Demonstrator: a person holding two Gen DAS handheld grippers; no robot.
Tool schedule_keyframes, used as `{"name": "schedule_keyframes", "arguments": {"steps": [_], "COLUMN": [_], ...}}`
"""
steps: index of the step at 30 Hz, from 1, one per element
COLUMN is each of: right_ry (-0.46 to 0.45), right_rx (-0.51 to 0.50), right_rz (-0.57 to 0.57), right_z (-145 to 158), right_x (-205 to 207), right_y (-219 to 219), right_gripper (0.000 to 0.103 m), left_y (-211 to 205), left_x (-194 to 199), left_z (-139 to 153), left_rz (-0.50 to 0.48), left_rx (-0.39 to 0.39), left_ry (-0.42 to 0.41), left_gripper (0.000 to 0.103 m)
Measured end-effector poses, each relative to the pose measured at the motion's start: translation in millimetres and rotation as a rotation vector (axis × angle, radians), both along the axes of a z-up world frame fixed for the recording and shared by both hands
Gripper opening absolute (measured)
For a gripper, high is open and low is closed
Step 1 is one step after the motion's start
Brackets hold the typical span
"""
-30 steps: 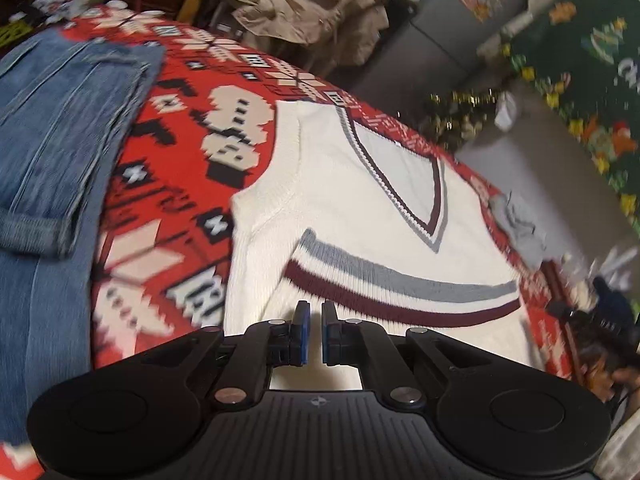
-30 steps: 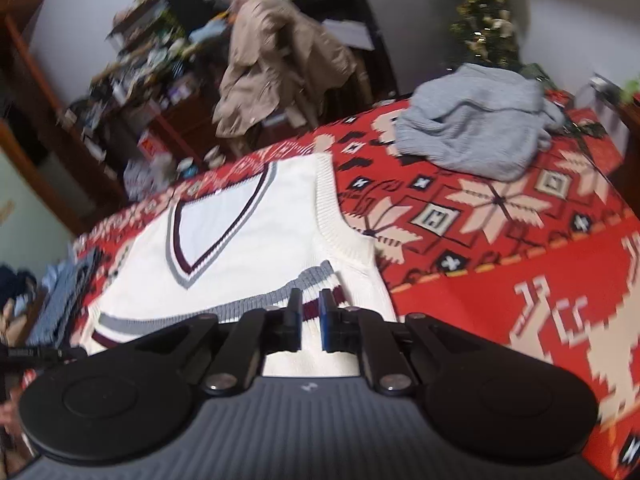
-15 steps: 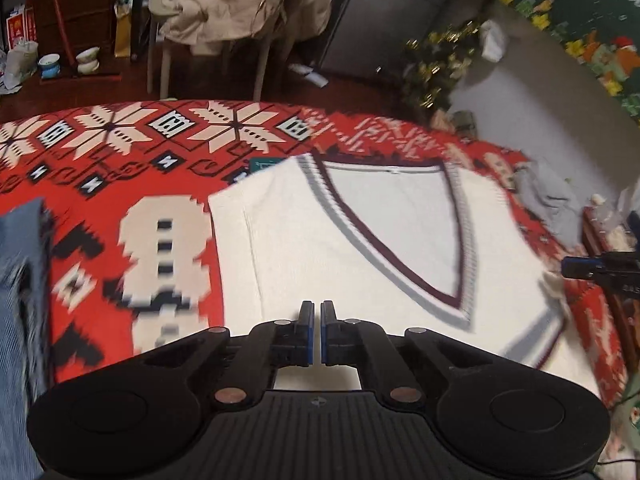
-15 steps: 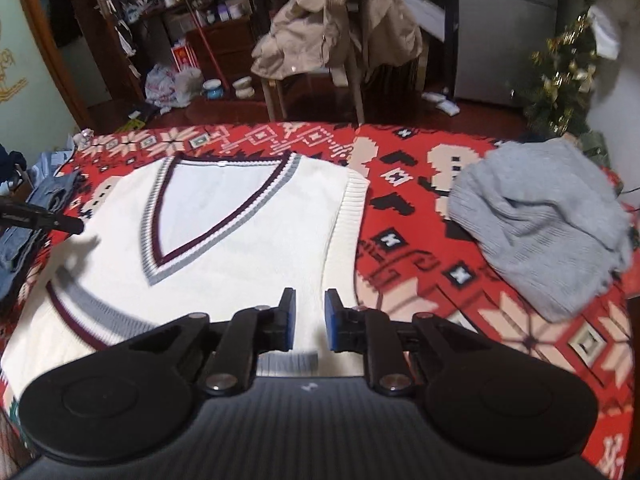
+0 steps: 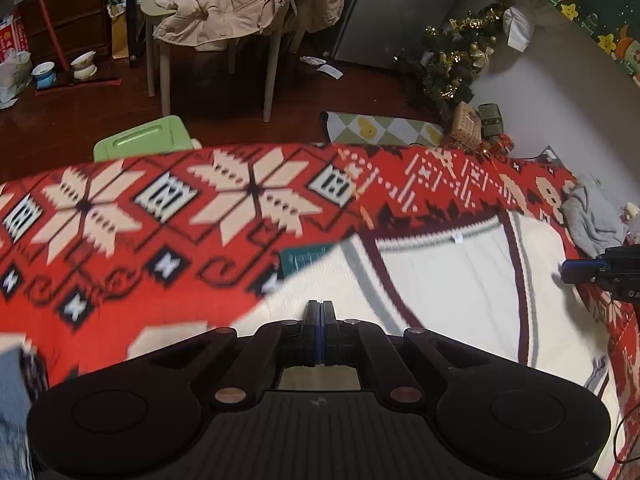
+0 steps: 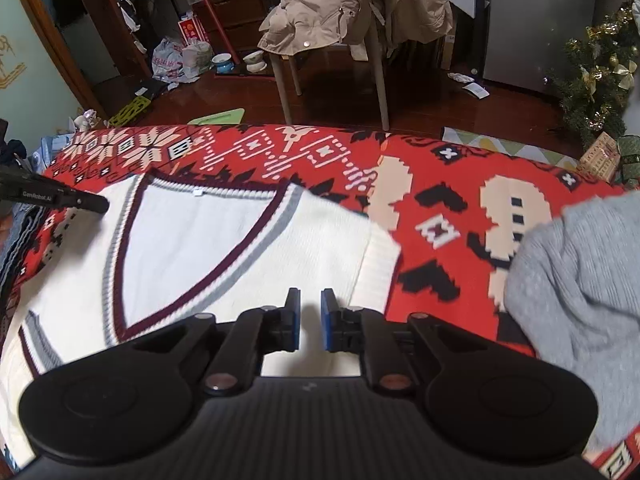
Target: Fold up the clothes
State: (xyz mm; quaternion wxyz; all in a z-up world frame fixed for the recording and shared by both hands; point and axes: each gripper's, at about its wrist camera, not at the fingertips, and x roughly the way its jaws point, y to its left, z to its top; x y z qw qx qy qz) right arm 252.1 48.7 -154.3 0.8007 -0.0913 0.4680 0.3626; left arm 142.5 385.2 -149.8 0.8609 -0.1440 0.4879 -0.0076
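**Cream V-neck vest lies flat under both hand-held grippers**

At the far left edge of the left wrist view a strip of blue denim [image 5: 12, 404] shows on the red patterned blanket [image 5: 168, 240] that covers the worktop. To its right, the left hand-held gripper [image 5: 319, 312] is clenched, its blue pads pressed together with nothing visible between them, and it sits over the shoulder of the cream V-neck sweater vest [image 5: 452, 280].

The vest lies spread on the blanket with its neckline towards the far edge, trimmed in maroon and grey; in the right wrist view a maroon and grey striped band [image 6: 36, 344] crosses its lower left part. The right hand-held gripper [image 6: 310, 304] is released, with a clear gap between its blue pads, and hangs over the vest near the ribbed armhole edge [image 6: 378, 264].

Further right a crumpled grey knit garment [image 6: 576, 292] rests on the blanket, apart from the vest. Beyond the worktop stands a chair [image 6: 332, 36] draped with a beige coat, and a small decorated Christmas tree [image 6: 596, 76] is at far right.
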Motion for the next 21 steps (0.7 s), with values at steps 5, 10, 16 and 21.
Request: {"name": "schedule_keyframes", "arguments": {"steps": [5,10,16,21], "right_ry": [-0.003,-0.048,-0.126,-0.141], "right_rx": [-0.009,-0.020,-0.114,-0.186], "right_rz": [0.002,0.045,0.222,0.363], "right_z": [-3.5,6.5,12.9,8.8], "right_x": [19.2,37.1,47.7,52.4], "right_y": [12.3,19.8,33.1,47.9], "right_gripper": [0.012,0.013,0.013,0.014], "left_y": [8.0,9.6,3.7,0.1], "left_x": [20.3,25.0,17.4,14.0], "left_z": [3.2,17.5,20.3,8.1], "left_rz": [0.027,-0.048,-0.218,-0.288], "left_rx": [0.024,0.036,0.120,0.147], "left_ry": [-0.013,-0.039,0.002,0.034], "left_gripper": [0.003,0.011,0.031,0.031]}}
